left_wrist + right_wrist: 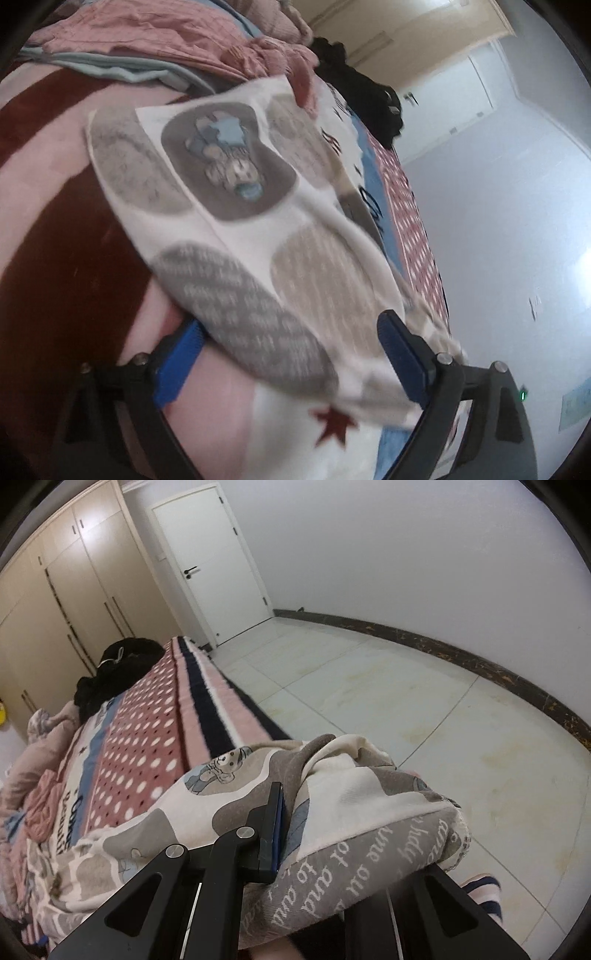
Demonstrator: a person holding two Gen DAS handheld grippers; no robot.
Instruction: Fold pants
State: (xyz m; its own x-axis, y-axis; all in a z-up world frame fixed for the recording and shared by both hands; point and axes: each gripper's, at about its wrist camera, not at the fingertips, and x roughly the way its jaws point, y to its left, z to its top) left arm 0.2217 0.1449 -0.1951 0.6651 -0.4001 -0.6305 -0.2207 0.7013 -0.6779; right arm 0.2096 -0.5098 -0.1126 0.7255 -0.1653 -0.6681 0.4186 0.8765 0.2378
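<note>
The pants (243,221) are white with grey and beige patches and a cartoon print. They lie spread on the bed in the left wrist view. My left gripper (291,347) is open, its blue-padded fingers (402,354) on either side of the near edge of the pants, the cloth draped over the gap. In the right wrist view the pants (332,812) are bunched at the bed's edge. My right gripper (354,834) straddles a thick fold of them; only the left finger (271,830) shows, the right one is hidden under cloth.
The bed carries a pink, red and blue patterned blanket (147,731). Pink clothes (166,40) and a black garment (114,672) lie at its far end. A tiled floor (406,701), a white door (210,561) and a wardrobe (66,590) lie beyond.
</note>
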